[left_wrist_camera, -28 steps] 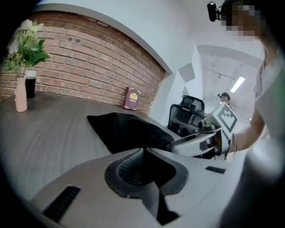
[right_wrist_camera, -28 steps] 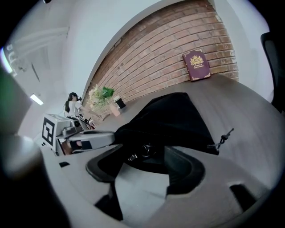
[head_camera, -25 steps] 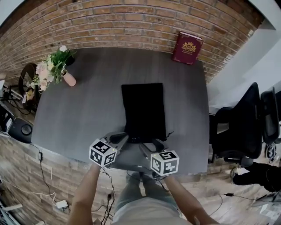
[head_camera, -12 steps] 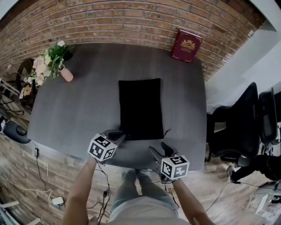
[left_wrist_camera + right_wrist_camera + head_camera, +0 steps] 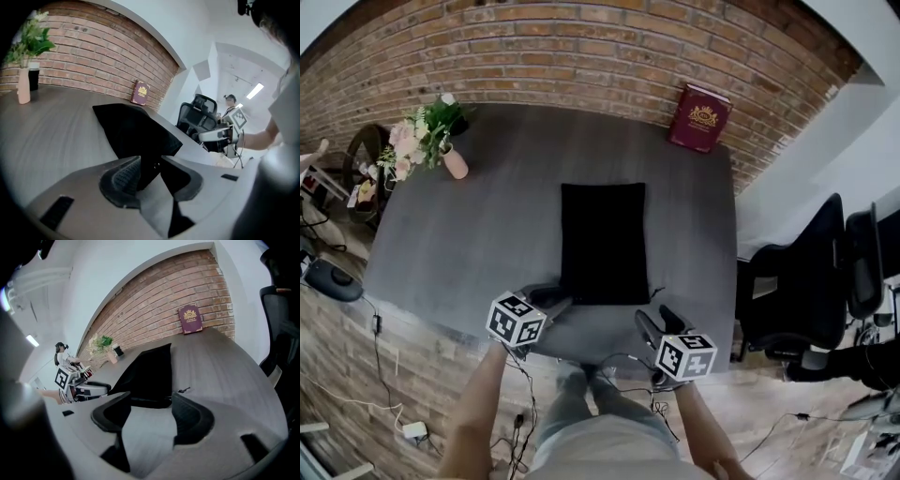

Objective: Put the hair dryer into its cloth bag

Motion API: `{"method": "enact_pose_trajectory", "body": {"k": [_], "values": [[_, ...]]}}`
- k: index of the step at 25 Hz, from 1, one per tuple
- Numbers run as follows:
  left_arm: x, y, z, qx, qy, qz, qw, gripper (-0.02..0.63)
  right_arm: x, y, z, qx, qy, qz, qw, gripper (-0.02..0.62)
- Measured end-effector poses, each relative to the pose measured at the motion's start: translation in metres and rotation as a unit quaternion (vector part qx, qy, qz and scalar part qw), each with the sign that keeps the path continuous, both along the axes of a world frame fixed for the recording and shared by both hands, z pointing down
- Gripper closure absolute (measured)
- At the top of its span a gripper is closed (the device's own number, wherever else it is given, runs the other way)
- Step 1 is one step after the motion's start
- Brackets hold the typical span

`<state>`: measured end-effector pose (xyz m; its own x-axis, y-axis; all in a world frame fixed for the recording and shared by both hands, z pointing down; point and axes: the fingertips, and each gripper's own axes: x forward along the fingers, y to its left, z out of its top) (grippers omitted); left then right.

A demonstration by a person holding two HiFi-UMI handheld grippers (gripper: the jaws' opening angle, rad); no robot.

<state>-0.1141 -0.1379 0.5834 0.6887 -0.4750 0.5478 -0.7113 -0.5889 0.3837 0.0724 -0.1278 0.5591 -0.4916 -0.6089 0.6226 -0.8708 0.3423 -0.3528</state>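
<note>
Black cloth bag (image 5: 603, 242) lies mid-surface (image 5: 469, 244), long axis pointing at the brick wall (image 5: 581, 47), near edge toward you. The hair dryer shows in no view. In the left gripper view the bag stands up with some bulk, so my guess is it's already inside. Can't confirm.

Left gripper (image 5: 555, 298): jaws have just been opening and now stand apart. The bag's near left corner sits between them but isn't pinched, so count it as released. Right gripper (image 5: 656, 319): jaws apart, only bare surface between them, bag edge just beyond the tips, near the right corner.

Handling notes:
- The cloth is soft and limp with no stiffness. If you pinch one layer, only that layer comes up and the rest sags.
- The matte fabric should hold fine in ribbed jaws, so slip is unlikely.
- If the dryer is inside, expect a rigid, lopsided lump that shifts when the bag tilts. Keep the near end up, or it could slide out if that's the mouth.
- Nothing fragile in the cloth. The dryer shell won't like a drop.

Where to grab: the hem at the near corners, one gripper each. The drawstring (image 5: 658, 290) trails off the near right corner. It's thin, so close fully on it.
</note>
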Motion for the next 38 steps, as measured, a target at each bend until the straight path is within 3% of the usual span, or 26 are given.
{"method": "enact_pose_trajectory", "body": {"k": [5, 8, 11, 17, 21, 27, 29, 32, 34, 38], "values": [[-0.017, 0.005, -0.028, 0.036, 0.027, -0.068, 0.9967, 0.489, 0.000, -0.012, -0.017, 0.020, 0.001, -0.004, 1.000, 0.321], [-0.031, 0.000, -0.061, 0.083, 0.038, -0.135, 0.9866, 0.489, -0.001, -0.024, -0.032, 0.045, 0.007, -0.010, 0.999, 0.321], [-0.050, -0.011, -0.092, 0.129, 0.018, -0.217, 0.9675, 0.489, 0.001, -0.042, -0.054, 0.079, 0.008, -0.010, 0.997, 0.324], [-0.077, -0.028, -0.177, 0.207, 0.009, -0.340, 0.9171, 0.491, 0.028, -0.082, -0.129, 0.174, 0.021, 0.014, 0.984, 0.367], [-0.086, -0.036, -0.244, 0.259, 0.023, -0.379, 0.8881, 0.531, 0.054, -0.101, -0.193, 0.249, 0.008, 0.060, 0.967, 0.404], [-0.090, -0.046, -0.307, 0.309, 0.025, -0.410, 0.8579, 0.592, 0.073, -0.109, -0.265, 0.347, 0.002, 0.099, 0.933, 0.492], [-0.089, -0.048, -0.314, 0.317, 0.019, -0.417, 0.8516, 0.595, 0.074, -0.106, -0.275, 0.369, 0.015, 0.110, 0.923, 0.520], [-0.086, -0.050, -0.311, 0.312, 0.023, -0.417, 0.8533, 0.597, 0.077, -0.102, -0.281, 0.382, 0.019, 0.130, 0.915, 0.563], [-0.084, -0.050, -0.308, 0.312, 0.023, -0.414, 0.8547, 0.598, 0.079, -0.101, -0.280, 0.382, 0.022, 0.140, 0.913, 0.588], [-0.082, -0.043, -0.305, 0.337, 0.003, -0.410, 0.8474, 0.598, 0.084, -0.098, -0.270, 0.375, 0.030, 0.157, 0.913, 0.598]]}}
